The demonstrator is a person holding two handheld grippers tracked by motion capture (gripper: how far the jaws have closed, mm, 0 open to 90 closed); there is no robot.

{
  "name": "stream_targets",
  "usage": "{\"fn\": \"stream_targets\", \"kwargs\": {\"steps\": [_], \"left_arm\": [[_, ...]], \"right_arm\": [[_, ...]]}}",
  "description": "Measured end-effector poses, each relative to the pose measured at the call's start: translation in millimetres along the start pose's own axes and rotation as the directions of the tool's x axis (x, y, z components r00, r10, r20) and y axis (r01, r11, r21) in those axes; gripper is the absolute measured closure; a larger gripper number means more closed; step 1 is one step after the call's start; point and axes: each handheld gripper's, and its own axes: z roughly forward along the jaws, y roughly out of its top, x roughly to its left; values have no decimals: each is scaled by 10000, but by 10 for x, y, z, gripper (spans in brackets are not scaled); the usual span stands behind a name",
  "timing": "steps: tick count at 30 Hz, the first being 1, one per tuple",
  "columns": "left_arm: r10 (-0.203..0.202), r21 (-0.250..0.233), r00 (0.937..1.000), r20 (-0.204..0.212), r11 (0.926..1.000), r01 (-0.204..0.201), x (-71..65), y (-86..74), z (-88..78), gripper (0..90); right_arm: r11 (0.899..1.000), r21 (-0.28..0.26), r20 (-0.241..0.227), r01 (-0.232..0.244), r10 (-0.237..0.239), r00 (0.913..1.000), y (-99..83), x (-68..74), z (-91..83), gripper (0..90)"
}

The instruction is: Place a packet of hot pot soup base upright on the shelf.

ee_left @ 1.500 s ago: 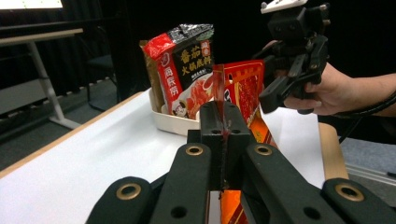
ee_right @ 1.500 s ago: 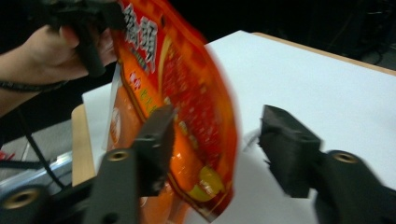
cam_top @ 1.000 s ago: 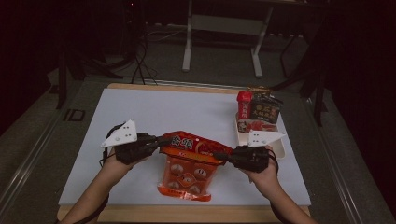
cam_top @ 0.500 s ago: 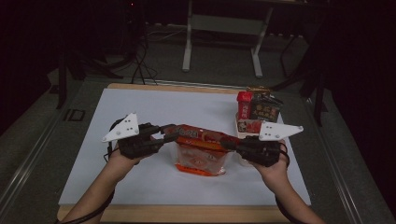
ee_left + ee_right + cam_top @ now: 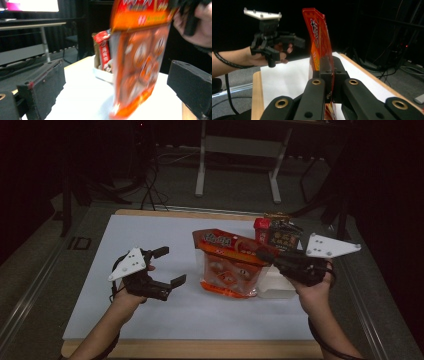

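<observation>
the right gripper [image 5: 265, 256] has its fingers [image 5: 325, 65] clamped on the edge of the orange snack bag [image 5: 230, 264], which hangs upright over the white table [image 5: 150, 235]. the left gripper [image 5: 167, 267] holds nothing, fingers [image 5: 42, 85] spread wide, apart from the bag.

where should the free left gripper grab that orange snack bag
On the orange snack bag, take the flat sealed top-left corner, coming in from its left. The bag hangs upright from the right gripper, so that free edge faces the open left gripper.
</observation>
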Motion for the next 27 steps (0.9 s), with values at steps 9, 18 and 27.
{"fn": "stream_targets", "kwargs": {"steps": [9, 18, 27], "left_arm": [[-303, 660, 9989, -371, 9973, 327, 44, -358, -133, 24], [-302, 1298, 9981, -532, 9909, 369, 13, -614, -151, 24], [-661, 1153, 9966, -482, 9908, 713, 32, -709, -162, 24]], "right_arm": [[9978, -650, 1099, 146, -74, 9939, 218, -200, -482, 900], [9974, -713, 2242, -44, 203, 9743, 208, -386, -849, 900], [9980, -345, 2888, -533, 610, 9554, 13, -597, -980, 900]]}}
